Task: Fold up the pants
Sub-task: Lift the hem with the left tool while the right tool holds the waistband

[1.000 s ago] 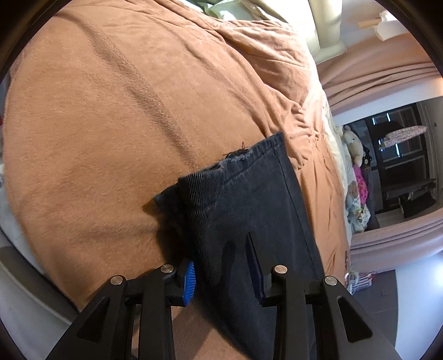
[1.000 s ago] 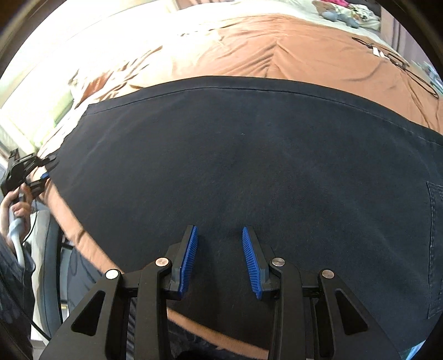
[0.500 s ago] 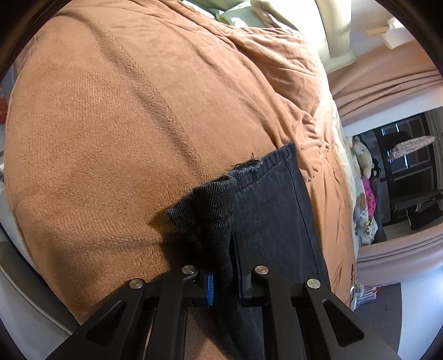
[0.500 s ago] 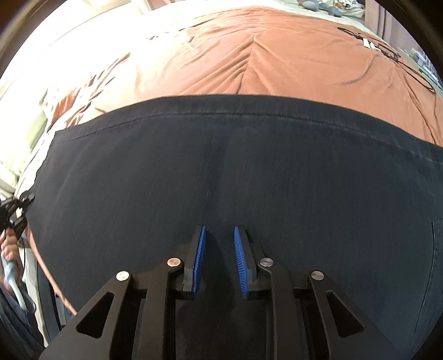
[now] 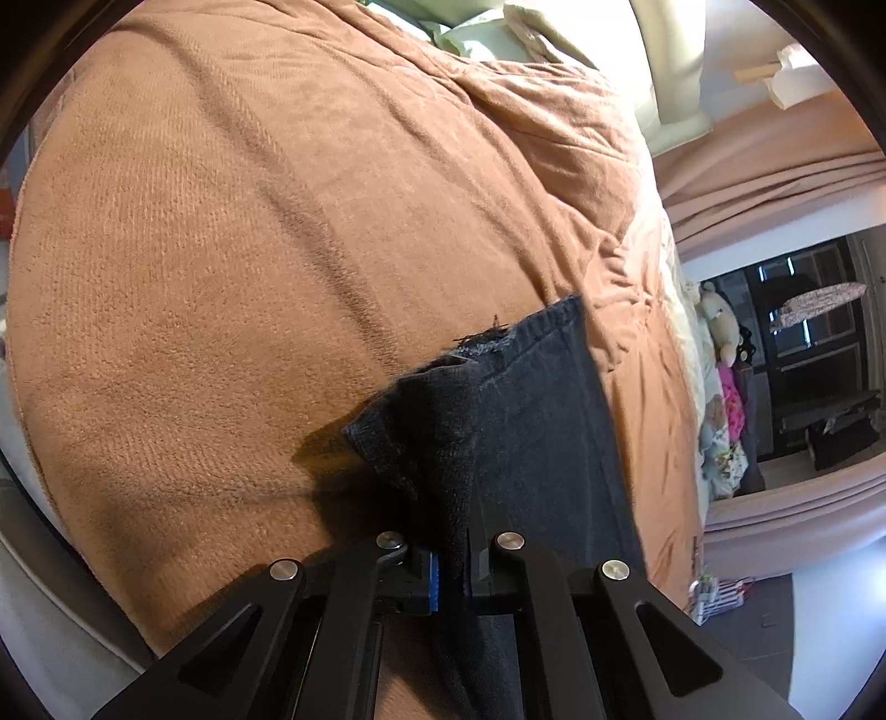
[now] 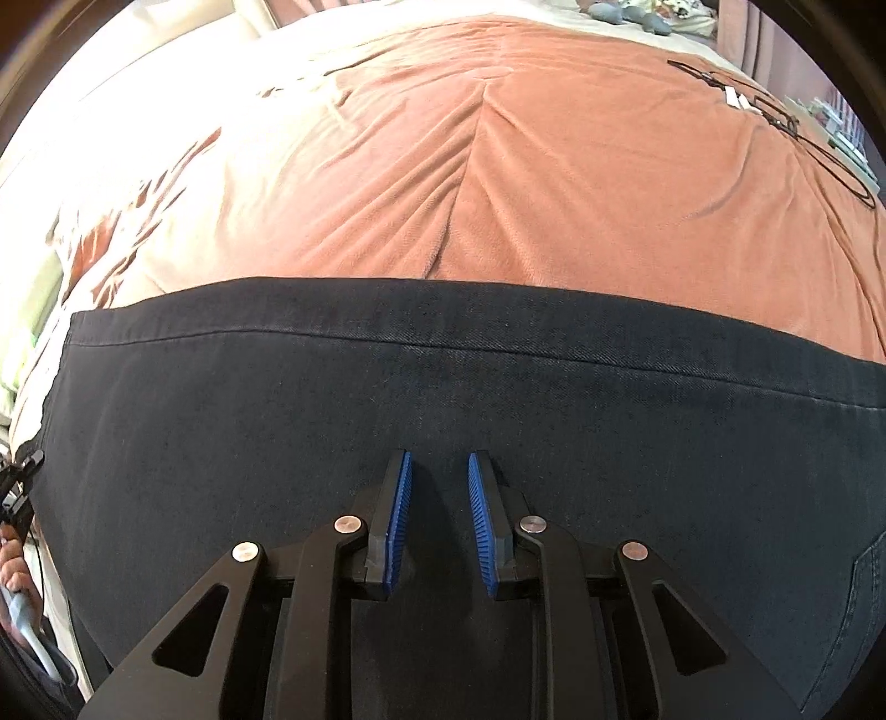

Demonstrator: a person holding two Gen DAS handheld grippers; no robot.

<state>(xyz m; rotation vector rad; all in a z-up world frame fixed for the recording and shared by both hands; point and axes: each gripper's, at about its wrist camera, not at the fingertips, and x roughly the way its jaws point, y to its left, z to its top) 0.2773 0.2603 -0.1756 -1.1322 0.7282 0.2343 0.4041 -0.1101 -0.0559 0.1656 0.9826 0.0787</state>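
left gripper (image 5: 451, 576) pinching pants (image 5: 531, 421) hem at 6 o'clock | right gripper (image 6: 440, 518) parted, empty | risk: thin hem bite slips when lifted over blanket (image 5: 232, 232)

Dark charcoal denim pants (image 6: 443, 399): near-black, faint twill weave, hem frayed paler grey. Rust-orange fleece blanket (image 5: 232, 232): plain, fine ribbed texture. Black two-finger right gripper (image 6: 440, 518): bright blue ridged pads. Pale green pillow (image 5: 470, 39).

Bright daylight, blown-out upper left, fisheye-warped edges
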